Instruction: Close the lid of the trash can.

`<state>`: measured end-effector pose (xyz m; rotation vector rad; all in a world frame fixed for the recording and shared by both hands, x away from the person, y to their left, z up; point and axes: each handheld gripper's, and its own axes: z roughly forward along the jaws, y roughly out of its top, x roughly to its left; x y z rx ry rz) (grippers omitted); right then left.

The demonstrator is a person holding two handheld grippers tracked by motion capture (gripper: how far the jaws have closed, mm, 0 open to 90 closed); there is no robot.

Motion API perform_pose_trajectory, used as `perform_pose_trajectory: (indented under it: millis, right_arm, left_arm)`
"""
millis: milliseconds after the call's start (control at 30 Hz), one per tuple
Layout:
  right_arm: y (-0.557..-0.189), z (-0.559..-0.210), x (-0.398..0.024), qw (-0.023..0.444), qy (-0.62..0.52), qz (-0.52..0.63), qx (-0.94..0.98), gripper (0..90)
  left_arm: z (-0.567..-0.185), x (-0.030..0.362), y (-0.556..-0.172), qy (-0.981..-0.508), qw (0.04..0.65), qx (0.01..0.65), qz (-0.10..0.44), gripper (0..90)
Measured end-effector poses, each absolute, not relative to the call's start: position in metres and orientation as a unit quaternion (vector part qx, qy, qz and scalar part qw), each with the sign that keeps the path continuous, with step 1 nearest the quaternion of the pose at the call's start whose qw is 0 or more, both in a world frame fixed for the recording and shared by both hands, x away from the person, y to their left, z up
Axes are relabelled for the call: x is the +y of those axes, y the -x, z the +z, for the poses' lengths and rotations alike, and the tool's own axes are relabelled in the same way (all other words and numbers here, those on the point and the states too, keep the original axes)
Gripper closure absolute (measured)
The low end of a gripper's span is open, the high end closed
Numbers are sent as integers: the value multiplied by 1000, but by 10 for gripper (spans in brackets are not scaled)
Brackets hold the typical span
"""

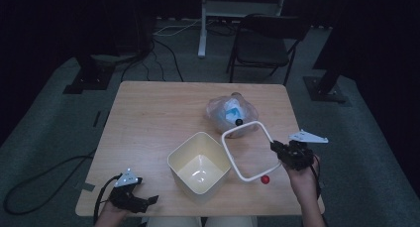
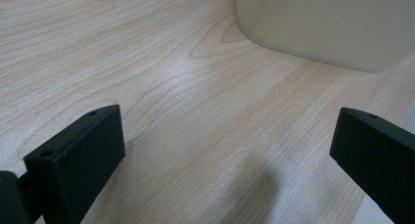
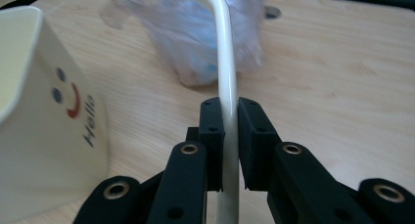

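Counter [image 1: 148, 113]: light wood, visible grain lines. Bin [image 1: 199, 163]: cream, paler inside; side carries a smiley print [image 3: 67, 94], two grey-blue dot eyes, red curved mouth, plus dark "Hello" lettering. Frame ring [image 1: 247, 150]: white, with a red ball [image 1: 266, 179] at the near end and a black ball [image 1: 238, 122] at the far end. Bag [image 1: 232, 112]: clear plastic, blue contents showing through. Right hand-held gripper [image 1: 275, 146]: black jaws, brass-coloured pivot rings, grey top plate. Left hand-held gripper [image 1: 151, 199]: black, grey plate. Floor: grey-green carpet. Chair [image 1: 265, 43]: black.

Wooden table [image 1: 148, 113] with cream bin [image 1: 199, 167], plastic bag [image 1: 230, 113]
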<state>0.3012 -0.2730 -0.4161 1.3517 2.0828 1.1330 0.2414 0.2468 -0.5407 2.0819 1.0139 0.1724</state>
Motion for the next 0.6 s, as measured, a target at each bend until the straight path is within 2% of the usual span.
perform_pose_trajectory:
  millis: [233, 600]
  right_arm:
    - [-317, -398, -230, 194, -434, 412, 777, 813]
    - [-334, -392, -179, 172, -385, 405, 812, 813]
  left_arm:
    - [-541, 247, -241, -825, 395, 397, 68, 4]
    - [-541, 248, -241, -826, 395, 397, 66, 4]
